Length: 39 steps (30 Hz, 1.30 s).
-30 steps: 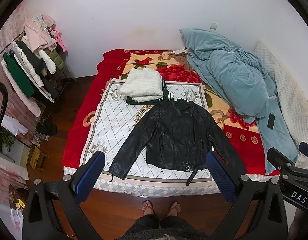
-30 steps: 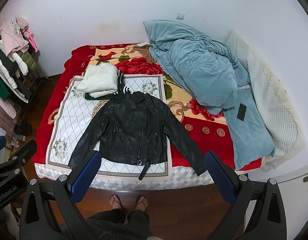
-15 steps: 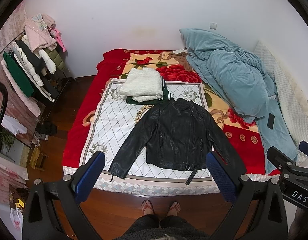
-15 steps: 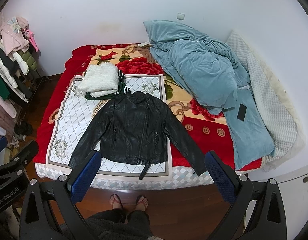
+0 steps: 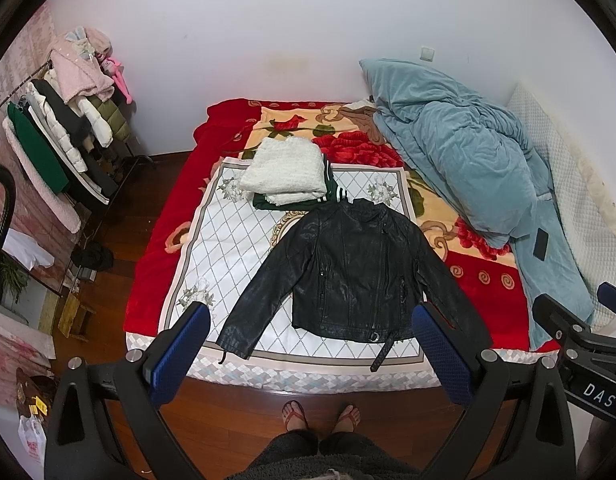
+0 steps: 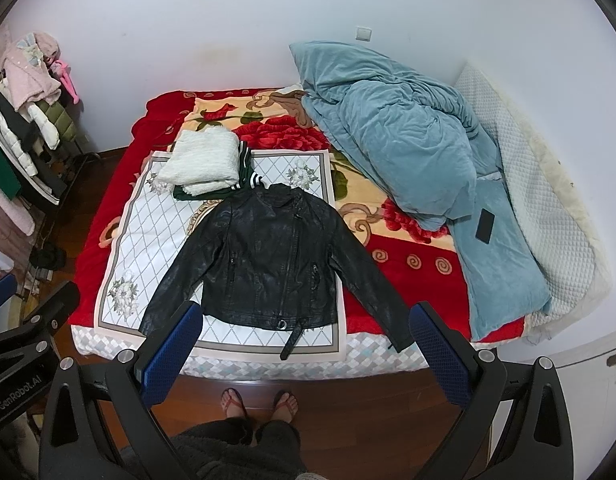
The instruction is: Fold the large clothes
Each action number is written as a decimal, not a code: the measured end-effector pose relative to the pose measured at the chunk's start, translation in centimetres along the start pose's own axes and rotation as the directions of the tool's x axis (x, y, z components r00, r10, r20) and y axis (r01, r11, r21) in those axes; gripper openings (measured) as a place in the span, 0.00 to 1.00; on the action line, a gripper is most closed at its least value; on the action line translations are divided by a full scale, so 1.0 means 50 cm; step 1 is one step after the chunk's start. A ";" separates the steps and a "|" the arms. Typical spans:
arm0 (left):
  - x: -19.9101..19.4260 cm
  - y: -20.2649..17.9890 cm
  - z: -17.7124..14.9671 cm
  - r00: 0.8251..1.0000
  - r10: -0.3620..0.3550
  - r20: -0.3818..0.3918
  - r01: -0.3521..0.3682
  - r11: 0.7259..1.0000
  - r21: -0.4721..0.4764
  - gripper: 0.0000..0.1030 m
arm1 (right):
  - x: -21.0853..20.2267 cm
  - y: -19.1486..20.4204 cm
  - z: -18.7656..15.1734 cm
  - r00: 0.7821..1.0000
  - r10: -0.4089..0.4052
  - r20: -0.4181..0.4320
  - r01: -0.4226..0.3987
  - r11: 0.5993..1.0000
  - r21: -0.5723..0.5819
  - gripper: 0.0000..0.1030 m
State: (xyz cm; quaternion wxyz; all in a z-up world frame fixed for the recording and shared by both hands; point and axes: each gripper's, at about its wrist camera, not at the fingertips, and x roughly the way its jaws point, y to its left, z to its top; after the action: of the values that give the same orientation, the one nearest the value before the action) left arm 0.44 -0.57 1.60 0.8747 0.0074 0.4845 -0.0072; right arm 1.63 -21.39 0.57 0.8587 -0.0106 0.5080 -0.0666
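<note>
A black leather jacket (image 5: 352,268) lies flat and front up on the bed, sleeves spread, its belt hanging over the front edge; it also shows in the right wrist view (image 6: 267,256). My left gripper (image 5: 308,344) is open and empty, held high above the bed's front edge. My right gripper (image 6: 303,340) is open and empty at the same height. Neither touches the jacket. A folded white knit (image 5: 285,170) on a folded green garment (image 5: 263,202) sits behind the jacket's collar.
A white diamond-pattern cloth (image 5: 231,240) lies under the jacket on a red floral blanket (image 5: 159,248). A rumpled blue duvet (image 5: 460,152) with a black phone (image 5: 541,243) fills the bed's right side. A clothes rack (image 5: 59,152) stands left. The person's feet (image 5: 320,416) stand on wooden floor.
</note>
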 end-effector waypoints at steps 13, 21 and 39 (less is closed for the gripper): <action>-0.005 -0.004 0.007 1.000 -0.001 0.002 0.001 1.000 0.001 1.00 | 0.000 0.002 0.000 1.000 0.002 0.002 -0.002 1.000 0.001 1.00; -0.006 -0.007 0.009 1.000 -0.001 0.005 0.001 1.000 0.002 1.00 | 0.002 0.003 -0.001 1.000 0.001 0.002 -0.001 1.000 0.002 1.00; 0.033 -0.031 0.040 0.999 0.017 0.027 -0.018 1.000 0.016 1.00 | -0.005 0.025 0.006 1.000 -0.009 -0.015 0.010 0.999 0.038 1.00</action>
State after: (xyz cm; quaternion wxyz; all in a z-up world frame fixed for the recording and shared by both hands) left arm 2.96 -2.17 1.27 0.8811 0.0188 0.4726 -0.0037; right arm 1.90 -20.15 0.84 0.8546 0.0037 0.5130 -0.0803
